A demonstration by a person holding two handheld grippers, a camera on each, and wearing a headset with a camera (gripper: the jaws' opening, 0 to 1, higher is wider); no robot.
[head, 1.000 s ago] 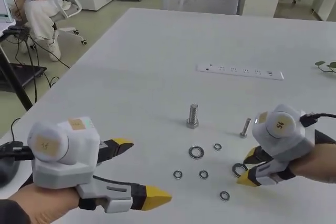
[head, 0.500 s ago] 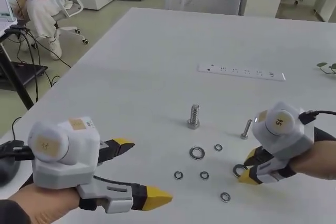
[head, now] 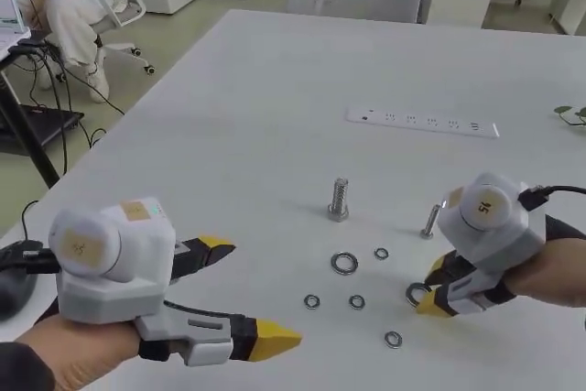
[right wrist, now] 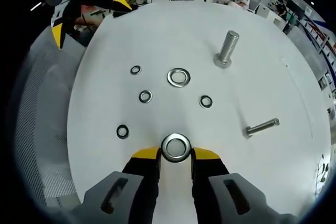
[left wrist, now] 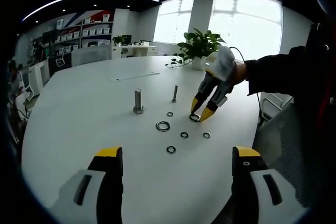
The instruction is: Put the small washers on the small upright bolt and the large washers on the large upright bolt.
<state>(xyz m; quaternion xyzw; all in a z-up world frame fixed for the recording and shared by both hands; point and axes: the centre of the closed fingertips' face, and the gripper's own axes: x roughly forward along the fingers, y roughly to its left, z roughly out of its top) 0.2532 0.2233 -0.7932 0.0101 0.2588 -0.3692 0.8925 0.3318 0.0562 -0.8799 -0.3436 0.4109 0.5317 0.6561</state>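
Right gripper view has a large washer [right wrist: 176, 147] lying flat on the tabletop [right wrist: 157, 30], just at the yellow tips of the right tool [right wrist: 176, 153]. The jaws are drawn in to the washer's width and bear on its rim from both sides, and it looks not yet lifted. The left tool [head: 247, 295] hovers low over the near edge, spread wide and holding nothing. The step in hand, as I judge it, is to pick this washer up and thread it over the large upright bolt [right wrist: 227, 48], which stands well apart, past the second large washer [right wrist: 178, 77]. A thin ring held by its rim tends to pivot or pop free (smooth metal against hard tips), so the squeeze should be firm and even before any lift, and the lift itself straight up. The washer should be carried level over the bolt's top, the hole centred on the thread, and lowered until the ring is round the shank before the jaws let go. The path should stay clear of the small washers [right wrist: 145, 96] scattered close by. It should also stay clear of the small upright bolt [right wrist: 261, 127], which stands near this tool and looks easy to knock over.
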